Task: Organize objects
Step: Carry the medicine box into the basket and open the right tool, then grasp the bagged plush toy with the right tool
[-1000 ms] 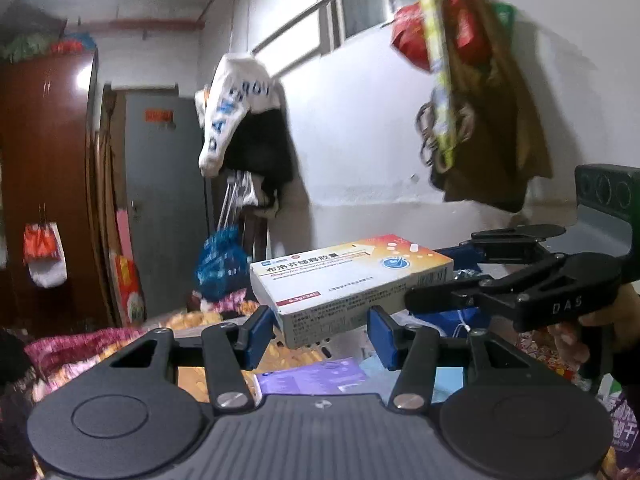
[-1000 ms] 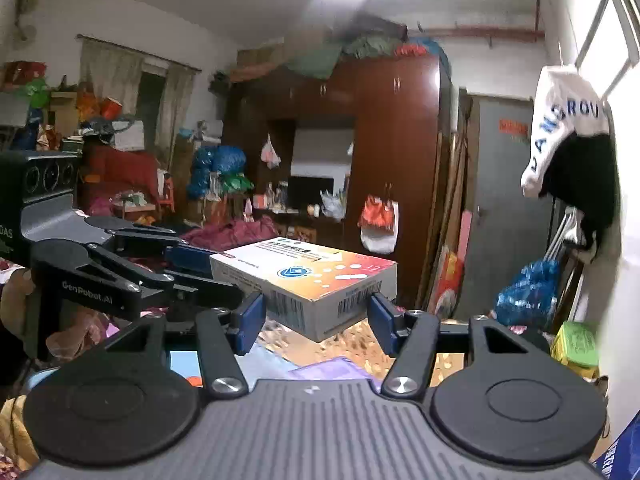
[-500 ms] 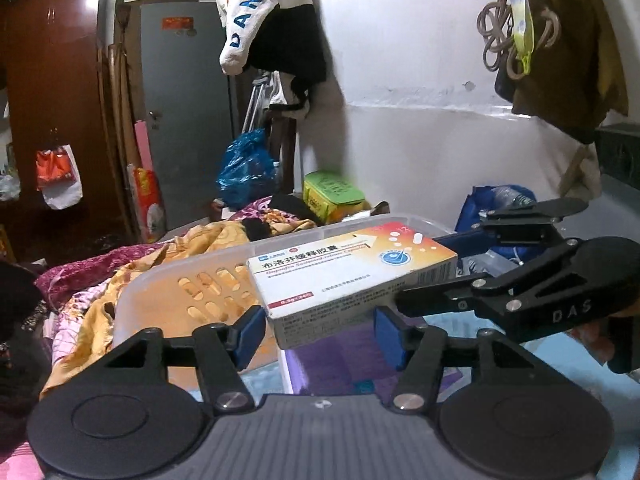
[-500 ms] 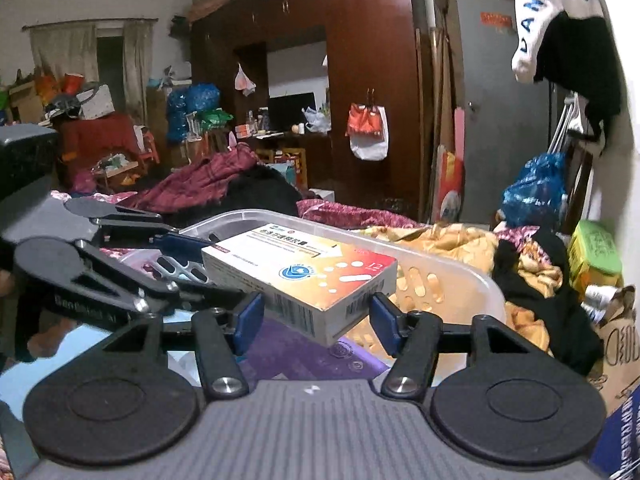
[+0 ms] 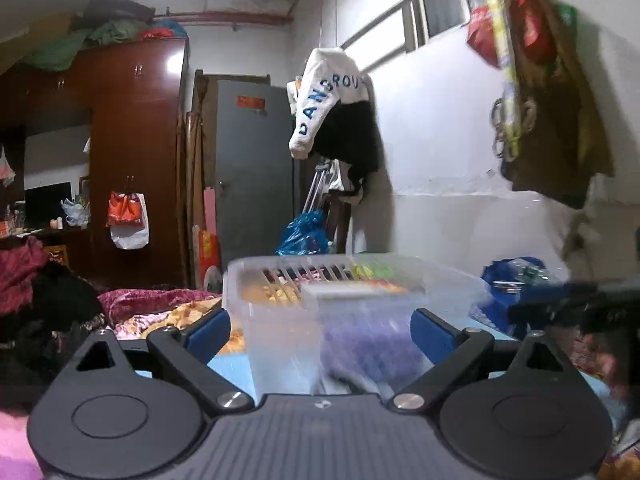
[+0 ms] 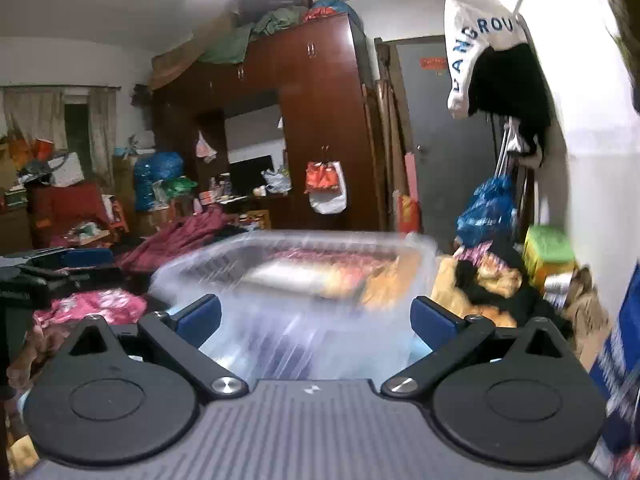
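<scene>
A clear plastic basket [image 5: 280,280] stands right ahead of both grippers, blurred by motion; it also shows in the right wrist view [image 6: 192,276]. The white and orange medicine box [image 5: 352,290] lies inside it on top of purple things [image 5: 368,344]; the box shows blurred in the right wrist view [image 6: 320,272]. My left gripper [image 5: 320,330] is open and empty in front of the basket. My right gripper [image 6: 316,316] is open and empty too. The right gripper shows at the right edge of the left wrist view [image 5: 568,308], and the left gripper at the left edge of the right wrist view [image 6: 52,272].
The basket stands on a light blue surface [image 5: 232,364]. Piles of clothes [image 5: 52,300] lie to the left, a blue bag [image 5: 516,276] to the right. A brown wardrobe [image 6: 312,128], a grey door [image 5: 252,176] and hanging clothes [image 5: 336,108] stand behind.
Both grippers opened and let go of the medicine box, which now lies in the basket. Both views have tilted up and drawn back from it.
</scene>
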The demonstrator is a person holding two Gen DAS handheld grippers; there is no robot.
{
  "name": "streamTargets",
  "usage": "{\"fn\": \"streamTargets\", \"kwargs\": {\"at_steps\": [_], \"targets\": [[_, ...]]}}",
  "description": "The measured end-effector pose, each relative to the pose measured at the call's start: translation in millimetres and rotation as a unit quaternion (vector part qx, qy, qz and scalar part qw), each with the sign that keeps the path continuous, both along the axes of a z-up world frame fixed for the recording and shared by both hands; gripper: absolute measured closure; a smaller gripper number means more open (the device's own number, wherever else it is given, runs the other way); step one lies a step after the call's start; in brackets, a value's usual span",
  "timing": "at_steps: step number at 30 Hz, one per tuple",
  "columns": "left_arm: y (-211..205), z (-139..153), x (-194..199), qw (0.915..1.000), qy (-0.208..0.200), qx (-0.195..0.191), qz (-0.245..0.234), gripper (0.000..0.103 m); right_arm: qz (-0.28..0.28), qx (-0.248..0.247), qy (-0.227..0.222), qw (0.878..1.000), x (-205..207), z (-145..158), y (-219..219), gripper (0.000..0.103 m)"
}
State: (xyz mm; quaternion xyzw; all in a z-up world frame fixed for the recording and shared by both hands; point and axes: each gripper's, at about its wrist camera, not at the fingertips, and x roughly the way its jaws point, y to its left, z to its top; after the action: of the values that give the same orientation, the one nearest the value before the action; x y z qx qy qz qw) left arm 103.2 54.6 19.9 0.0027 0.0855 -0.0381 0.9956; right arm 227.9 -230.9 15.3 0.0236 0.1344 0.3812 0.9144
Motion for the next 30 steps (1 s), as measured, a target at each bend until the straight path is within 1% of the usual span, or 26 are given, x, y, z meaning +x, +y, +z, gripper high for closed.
{"fn": "streamTargets", "kwargs": {"at_steps": [1,3,6,9,11,13,14,15,16,17,18,19,21,25,26,27,28,29,30], "targets": [[-3,-9,-14,1.0000,-0.006,-0.003,-0.003,0.005,0.007,0.006,0.010,1.000,-15,-12,1,0.000],[-10,-26,-30,0.9999,-0.006,-0.010,-0.002,0.005,0.024,0.005,0.020,1.000,-26,-24,11,0.000],[-15,-50,-38,0.9995,0.009,-0.029,0.001,0.005,0.029,0.007,0.012,0.999,-45,-38,23,0.000],[-16,-63,-37,0.9993,0.031,-0.021,-0.001,0.005,0.043,-0.041,-0.004,0.998,-46,-38,45,0.000],[-16,-69,-34,0.9991,0.041,-0.014,0.003,0.005,0.055,-0.054,0.005,0.997,-42,-40,53,0.002],[-13,-70,-31,0.9986,0.048,-0.021,0.004,0.008,0.067,-0.068,0.017,0.995,-33,-44,60,0.008],[-12,-72,-30,0.9984,0.051,-0.024,0.002,0.009,0.065,-0.075,0.019,0.995,-33,-46,64,0.013],[-12,-72,-28,0.9983,0.053,-0.022,-0.001,0.011,0.063,-0.084,0.022,0.994,-35,-50,69,0.020],[-14,-73,-27,0.9982,0.057,-0.017,-0.001,0.013,0.067,-0.092,0.027,0.993,-32,-52,73,0.024],[-16,-74,-26,0.9982,0.058,-0.012,0.002,0.015,0.070,-0.094,0.032,0.993,-32,-56,74,0.030],[-18,-75,-25,0.9982,0.060,-0.006,0.005,0.019,0.071,-0.092,0.036,0.993,-31,-58,74,0.036],[-21,-75,-24,0.9981,0.061,0.000,0.004,0.024,0.073,-0.092,0.040,0.992,-28,-59,75,0.039],[-24,-78,-24,0.9978,0.066,0.003,-0.002,0.030,0.084,-0.086,0.054,0.991,-25,-60,73,0.043],[-34,-81,-17,0.9969,0.076,0.015,-0.012,0.035,0.090,-0.083,0.052,0.991,-28,-56,74,0.045],[-36,-83,-16,0.9966,0.079,0.019,-0.013,0.036,0.093,-0.085,0.054,0.991,-28,-56,75,0.048],[-38,-84,-14,0.9963,0.083,0.021,-0.014,0.039,0.095,-0.088,0.055,0.990,-27,-56,78,0.054],[-40,-85,-12,0.9957,0.089,0.023,-0.013,0.044,0.097,-0.089,0.058,0.990,-27,-56,79,0.059],[-41,-86,-10,0.9953,0.093,0.024,-0.012,0.046,0.097,-0.088,0.059,0.990,-26,-56,81,0.066],[-42,-87,-9,0.9950,0.096,0.026,-0.013,0.049,0.097,-0.091,0.059,0.989,-26,-56,82,0.067]]}}
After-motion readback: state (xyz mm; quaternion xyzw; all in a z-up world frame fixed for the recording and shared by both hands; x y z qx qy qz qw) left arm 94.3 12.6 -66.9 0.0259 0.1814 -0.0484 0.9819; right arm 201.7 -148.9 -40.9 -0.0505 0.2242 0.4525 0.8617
